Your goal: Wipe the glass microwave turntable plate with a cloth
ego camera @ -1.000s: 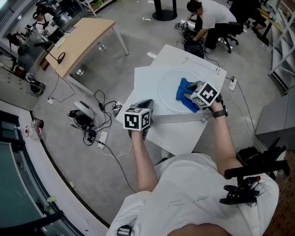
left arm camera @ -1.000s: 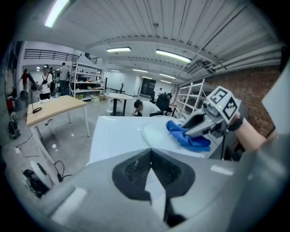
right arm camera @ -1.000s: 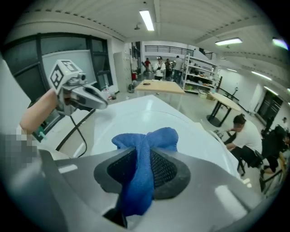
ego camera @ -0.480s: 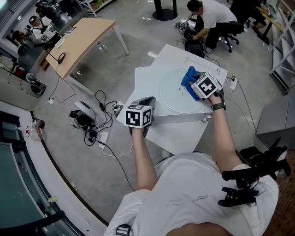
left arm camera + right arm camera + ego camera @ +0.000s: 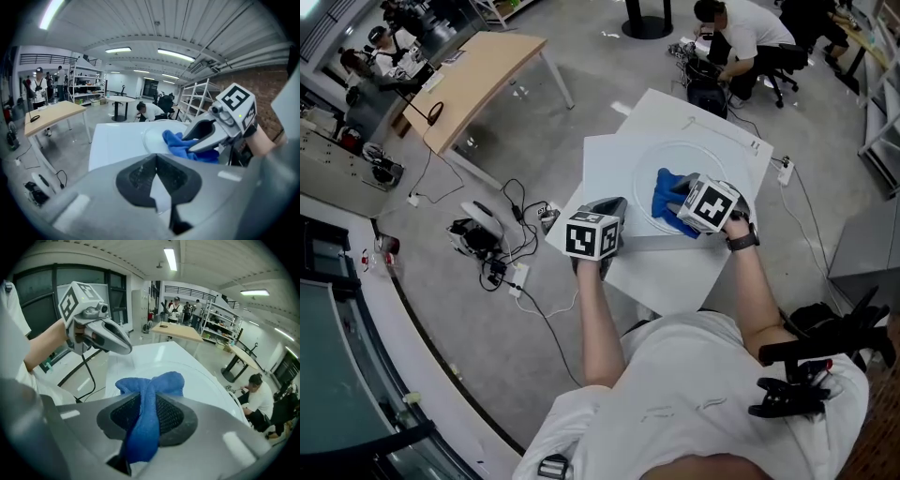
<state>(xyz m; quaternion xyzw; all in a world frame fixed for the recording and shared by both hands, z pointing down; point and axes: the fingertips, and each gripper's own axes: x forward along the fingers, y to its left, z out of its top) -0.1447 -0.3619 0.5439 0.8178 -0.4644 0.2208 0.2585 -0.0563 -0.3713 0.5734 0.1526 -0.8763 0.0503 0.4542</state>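
Clear round glass turntable plate [image 5: 680, 157] lies flat on the white tabletop [image 5: 614, 164]; a crumpled blue cloth [image 5: 666, 197] at its 8 o'clock is clamped in the right gripper [image 5: 149, 401] fingers; the left gripper [image 5: 156, 158] fingers are together, empty.

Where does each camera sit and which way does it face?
Head view: on the person's head, steeply down at the table; both forearms, left claw, right claw.
Left gripper view: on the left claw, facing the right claw; own jaws together.
Right gripper view: on the right claw, facing the left claw; own jaws clamp the blue cloth.
Shared: both gripper views show the blue cloth.
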